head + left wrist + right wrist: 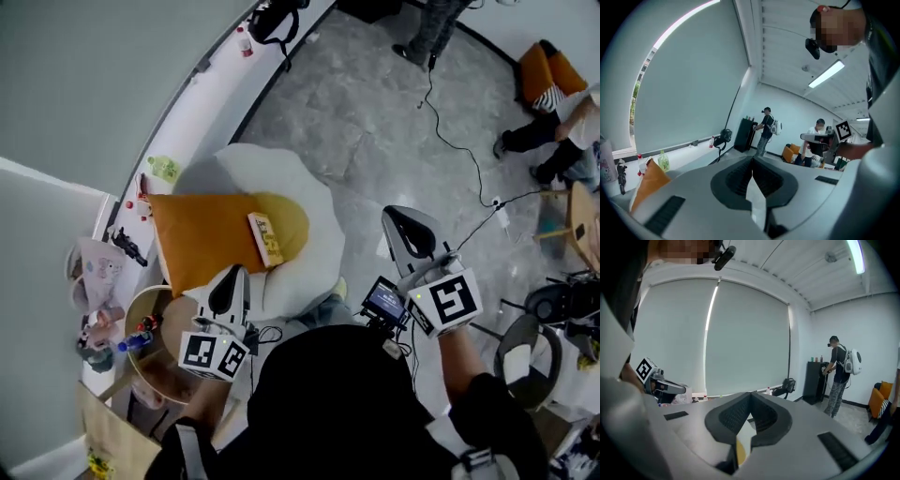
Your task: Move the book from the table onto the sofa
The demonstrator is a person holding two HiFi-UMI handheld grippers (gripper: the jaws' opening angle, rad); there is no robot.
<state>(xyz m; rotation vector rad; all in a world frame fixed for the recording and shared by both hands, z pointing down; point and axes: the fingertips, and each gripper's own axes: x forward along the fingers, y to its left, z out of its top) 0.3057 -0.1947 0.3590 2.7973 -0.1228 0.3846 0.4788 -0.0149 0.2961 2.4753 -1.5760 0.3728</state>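
Observation:
A yellow book [266, 238] lies flat on an orange cushion [202, 234], which rests on the white egg-shaped sofa [281, 173]. The small round wooden table [159, 361] stands at the lower left and carries a bottle and small items. My left gripper [232, 277] is held up near the sofa's front edge, shut with nothing between its jaws [752, 161]. My right gripper [405, 221] is raised to the right of the sofa, apart from the book, also shut and empty [750, 397]. The orange cushion's corner [649, 180] shows at the left of the left gripper view.
A windowsill [202, 89] with bottles curves behind the sofa. A black cable [459, 141] crosses the grey floor. People stand and sit at the far right [553, 131] beside an orange chair [544, 66]. A brown paper bag [112, 436] stands by the table.

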